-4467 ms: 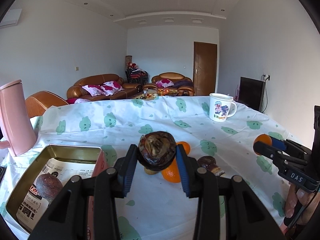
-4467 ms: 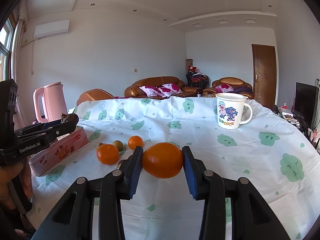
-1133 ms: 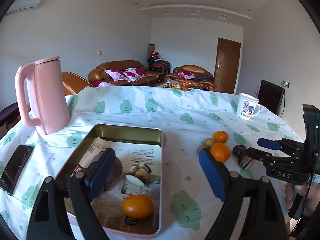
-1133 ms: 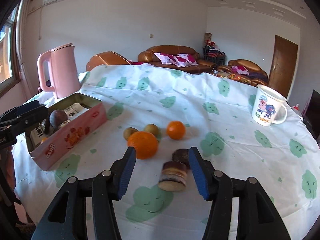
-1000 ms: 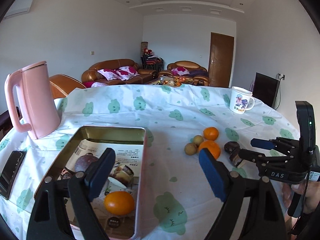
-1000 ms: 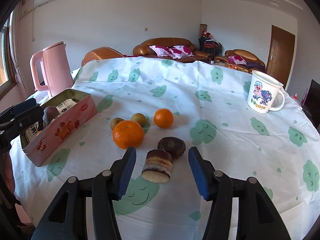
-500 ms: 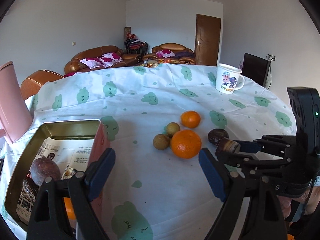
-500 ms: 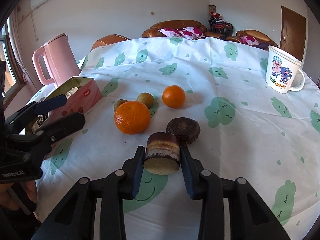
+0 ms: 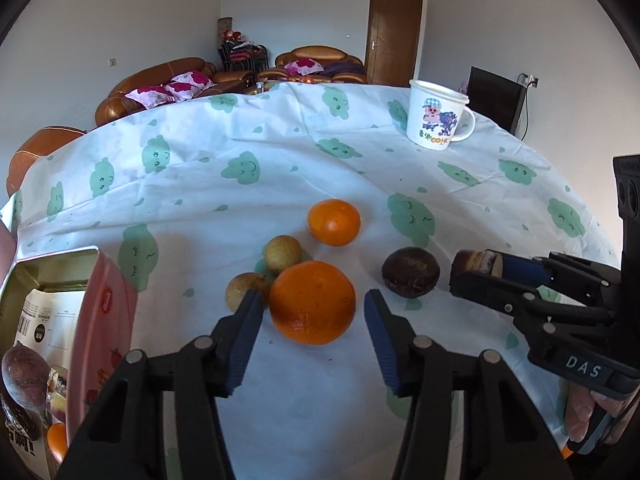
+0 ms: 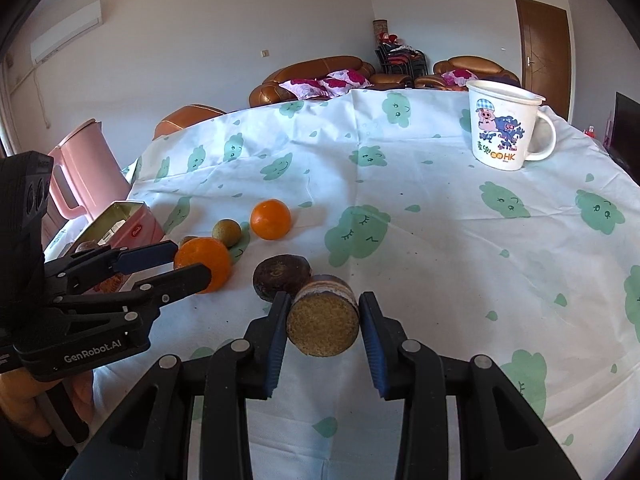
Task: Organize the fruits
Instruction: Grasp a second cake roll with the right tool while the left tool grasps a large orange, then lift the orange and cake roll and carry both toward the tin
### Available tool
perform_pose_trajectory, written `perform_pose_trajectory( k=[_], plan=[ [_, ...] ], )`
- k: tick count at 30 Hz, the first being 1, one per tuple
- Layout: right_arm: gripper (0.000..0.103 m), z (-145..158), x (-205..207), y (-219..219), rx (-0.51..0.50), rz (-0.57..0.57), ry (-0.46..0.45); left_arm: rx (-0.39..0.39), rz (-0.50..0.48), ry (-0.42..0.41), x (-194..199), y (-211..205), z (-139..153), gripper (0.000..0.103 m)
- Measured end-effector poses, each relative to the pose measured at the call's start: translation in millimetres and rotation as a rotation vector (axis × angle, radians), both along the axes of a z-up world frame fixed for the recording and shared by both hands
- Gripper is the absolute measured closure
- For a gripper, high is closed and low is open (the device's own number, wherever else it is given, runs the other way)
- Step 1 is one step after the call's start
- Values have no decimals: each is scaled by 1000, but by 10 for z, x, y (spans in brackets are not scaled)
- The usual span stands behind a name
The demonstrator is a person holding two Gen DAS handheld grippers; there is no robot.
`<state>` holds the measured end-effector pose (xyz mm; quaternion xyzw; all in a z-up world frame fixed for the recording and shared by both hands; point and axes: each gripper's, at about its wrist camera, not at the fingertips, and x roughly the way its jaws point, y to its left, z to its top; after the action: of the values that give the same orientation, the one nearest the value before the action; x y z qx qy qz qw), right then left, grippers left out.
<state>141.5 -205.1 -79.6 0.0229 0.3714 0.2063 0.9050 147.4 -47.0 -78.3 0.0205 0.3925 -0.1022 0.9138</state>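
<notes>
Tablecloth point(image 9: 280, 168): large orange point(image 9: 312, 302) between parted left jaws; right jaws clamp cake point(image 10: 323, 318).

The right gripper point(image 10: 323, 322) clamped a cut passion fruit half point(image 10: 322, 320); to the left, the left gripper point(image 10: 182, 262) straddled a large orange point(image 10: 208, 258).

White walls point(image 10: 208, 32) all round, daylight washing in bright. Against the far wall sits a brown leather sofa point(image 10: 316, 74) with pink floral cushions point(image 10: 320, 84); a matching armchair point(image 10: 472, 70) is just right of it, and right again stands a dark wooden door point(image 10: 542, 52). Well left of the sofa, high up, hangs a white air conditioner point(image 10: 66, 38). A dark TV screen point(image 9: 494, 98) stands right of the door.
</notes>
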Motion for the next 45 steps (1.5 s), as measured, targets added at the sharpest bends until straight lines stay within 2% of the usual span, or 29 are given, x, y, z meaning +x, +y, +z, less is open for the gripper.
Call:
perform_pose_trajectory(
  k=[3, 4, 8, 16, 33, 45],
  plan=[
    [66, -18, 25, -26, 23, 6, 17, 8, 8, 25, 84, -26, -40, 49],
    [66, -18, 20, -24, 23, 8, 15, 9, 10, 38, 110, -28, -59, 54],
    [66, 14, -27, -33, 36, 20, -14, -4, 5, 24, 93, -20, -37, 55],
    [66, 104, -143, -58, 58, 35, -94, -12, -9, -102, -87, -18, 136, 55],
    [66, 185, -274, -99, 78, 36, -193, -53, -7, -291, -392, 52, 330, 55],
    [66, 243, -400, -115, 80, 30, -279, -74, 5, -367, -540, 110, 397, 55]
  ],
)
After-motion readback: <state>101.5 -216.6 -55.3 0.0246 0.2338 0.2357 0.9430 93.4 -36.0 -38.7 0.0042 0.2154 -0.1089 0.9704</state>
